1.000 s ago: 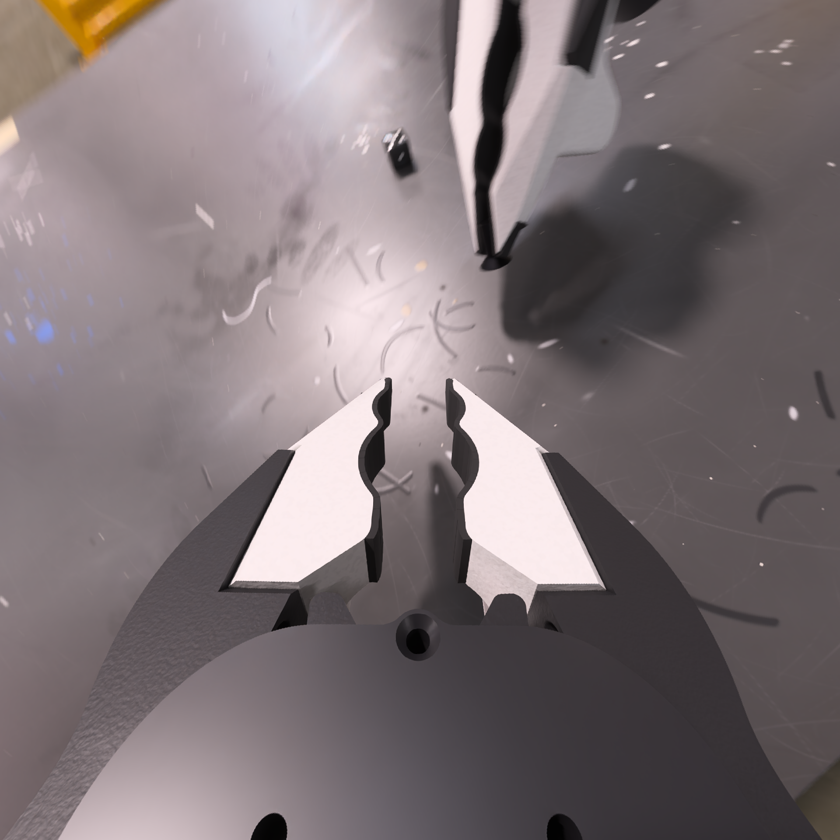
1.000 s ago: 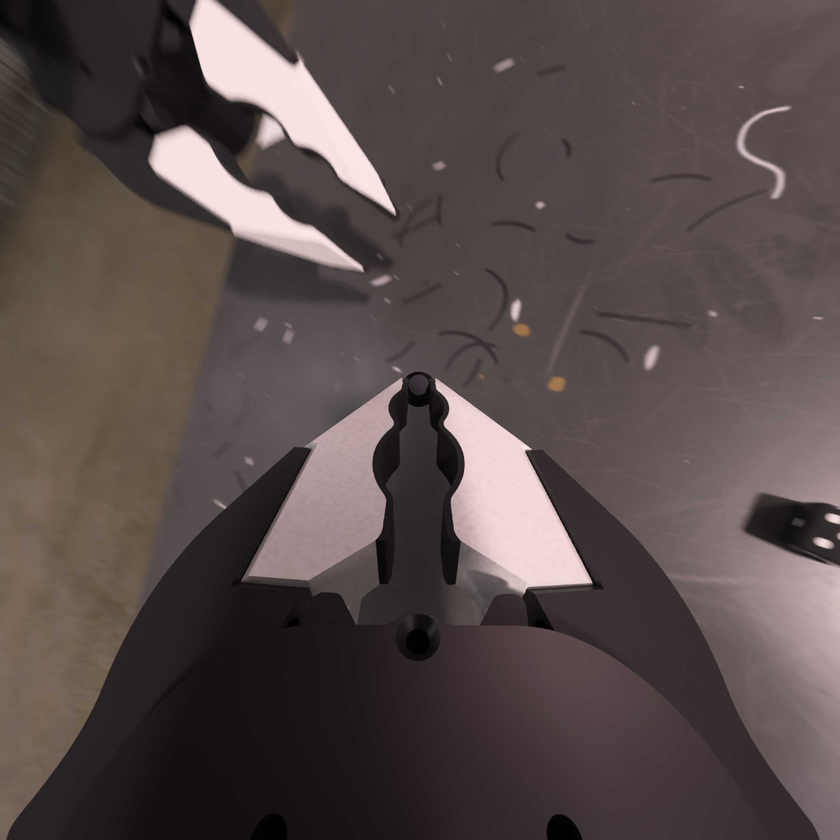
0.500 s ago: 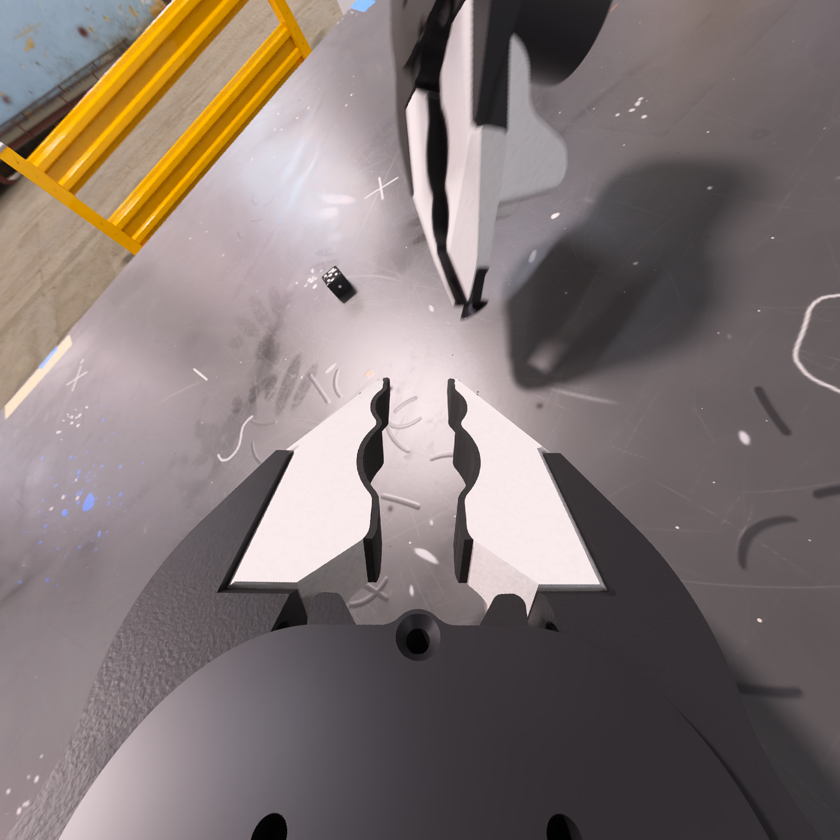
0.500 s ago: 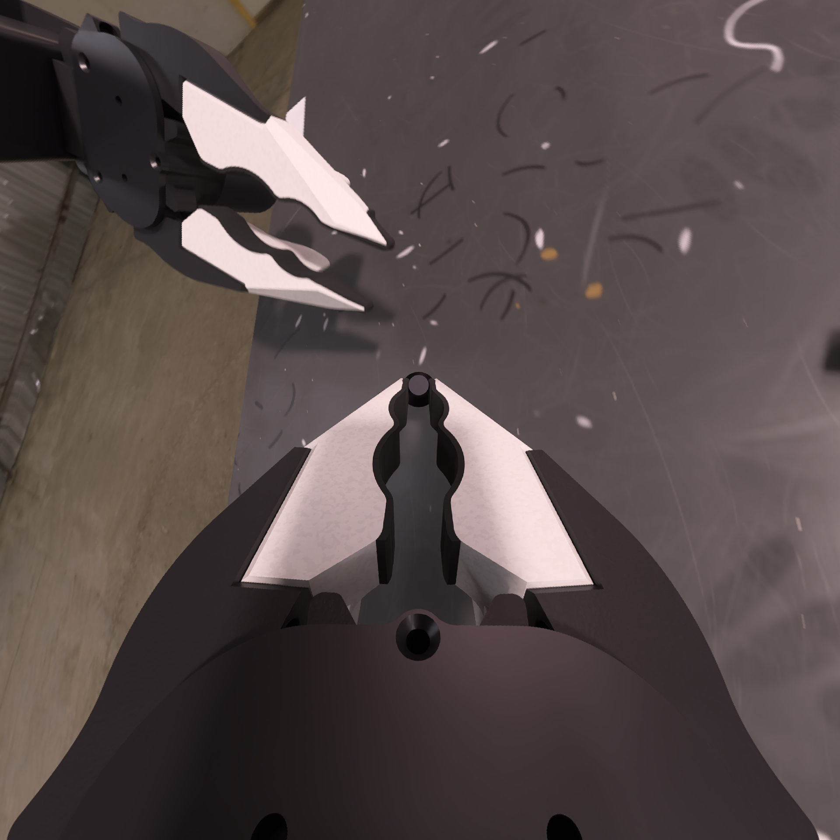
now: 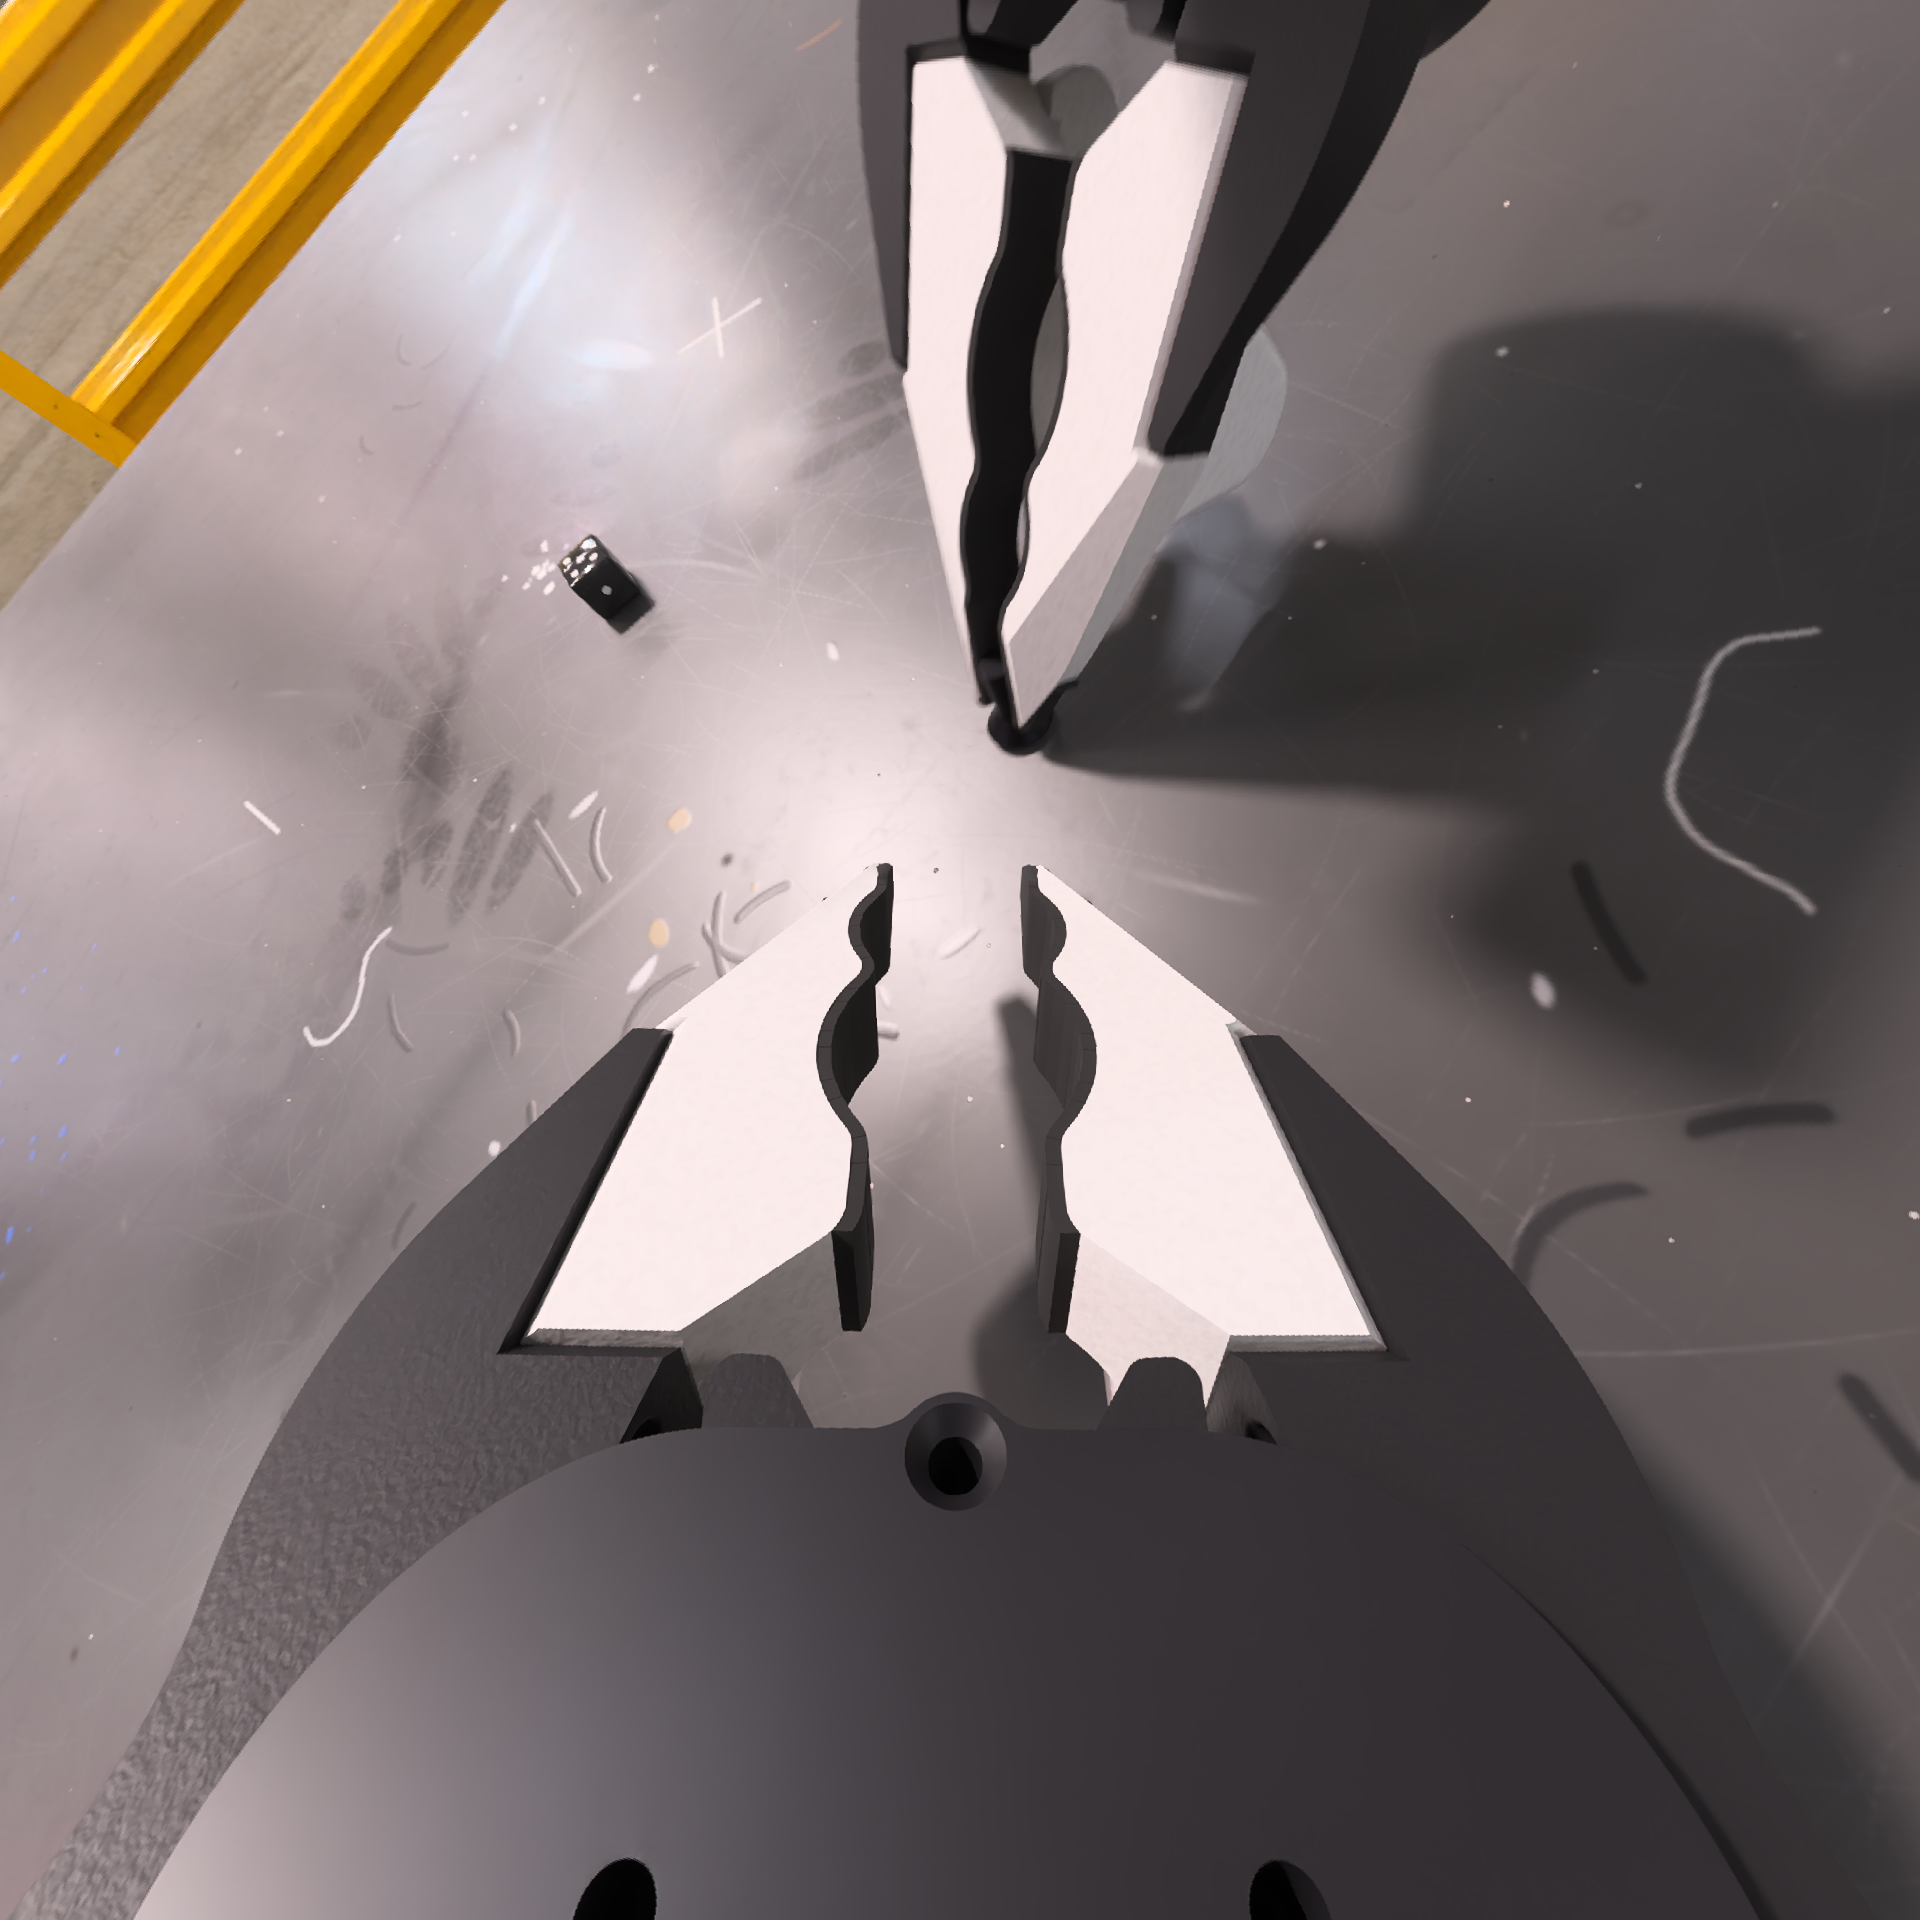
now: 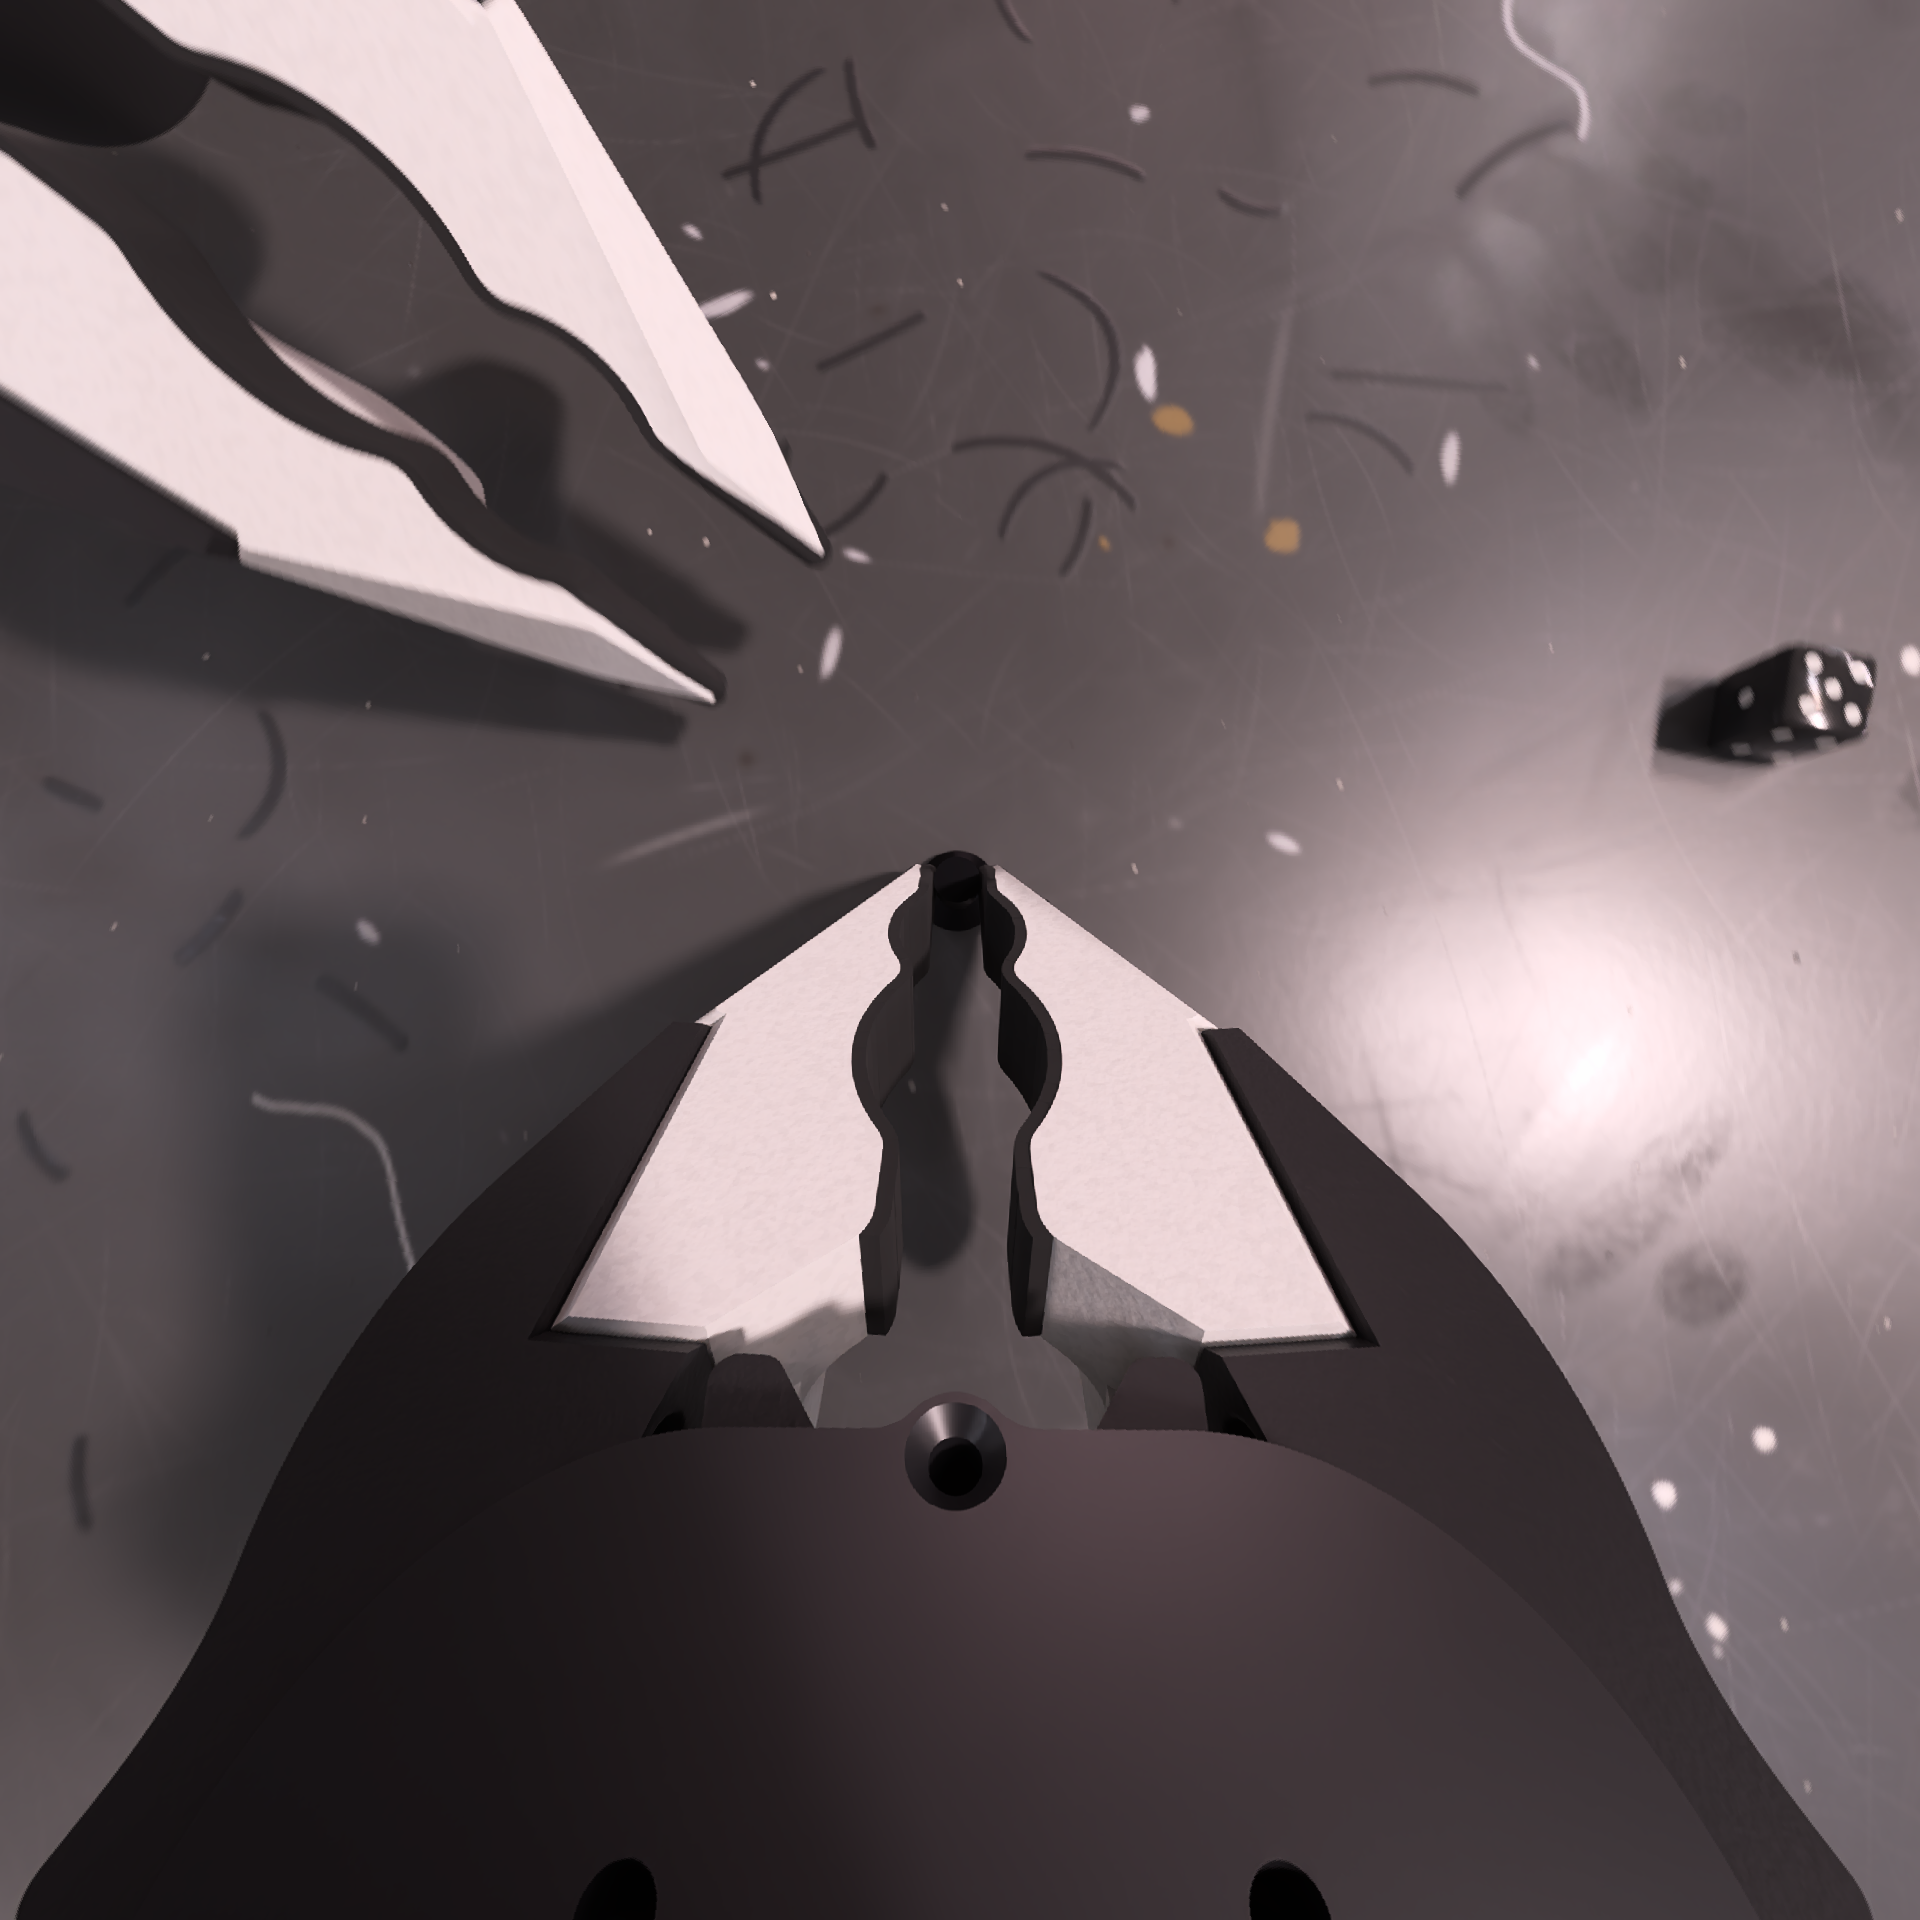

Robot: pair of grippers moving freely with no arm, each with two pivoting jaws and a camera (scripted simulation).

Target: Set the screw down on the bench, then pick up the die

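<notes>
My right gripper (image 6: 958, 883) is shut on a small black screw (image 6: 956, 885) pinched at its fingertips. In the left wrist view that gripper (image 5: 1013, 707) points down with the screw (image 5: 1016, 730) at or just above the grey bench (image 5: 312, 1195). A black die with white pips (image 5: 606, 586) lies on the bench, left of the right gripper; it also shows at the right edge of the right wrist view (image 6: 1766, 715). My left gripper (image 5: 956, 883) is open and empty, hovering above the bench a short way from the screw; it shows at upper left in the right wrist view (image 6: 764, 623).
The bench surface is scratched and strewn with metal shavings (image 5: 364, 987) and flecks. A yellow railing (image 5: 208, 239) stands past the bench's far left edge, over a concrete floor (image 5: 125, 197).
My right gripper has come down toward the bench with the screw, and the two grippers are now closer together. The die has come back into the right wrist view.
</notes>
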